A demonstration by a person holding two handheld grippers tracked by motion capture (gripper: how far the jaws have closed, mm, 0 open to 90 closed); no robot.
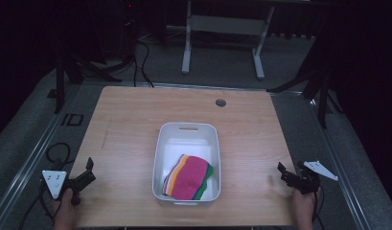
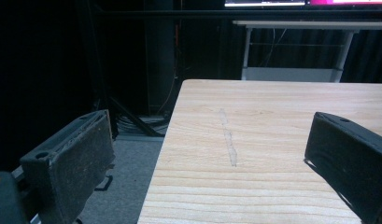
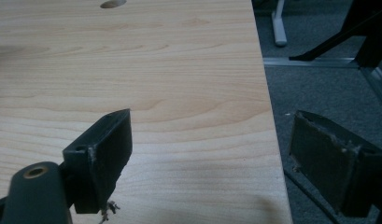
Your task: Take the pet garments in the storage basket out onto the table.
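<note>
Low at opposite table edges, left gripper (image 1: 88, 168) spread empty, right gripper (image 1: 282, 173) likewise spread.

the white bin (image 1: 186, 163) sits at the middle of the wooden table (image 1: 121, 124) toward the near edge, with a striped folded cloth (image 1: 189, 177) taking up its near half, so its far half is bare and open from above. wide bare tabletop lies on both sides of the bin and beyond it, broken only by a small round cable hole (image 1: 221, 102) near the far edge. the left gripper (image 1: 86, 175) and right gripper (image 1: 285, 176) sit at the table's near corners, well apart from the bin, each with jaws spread and nothing between them.
</note>
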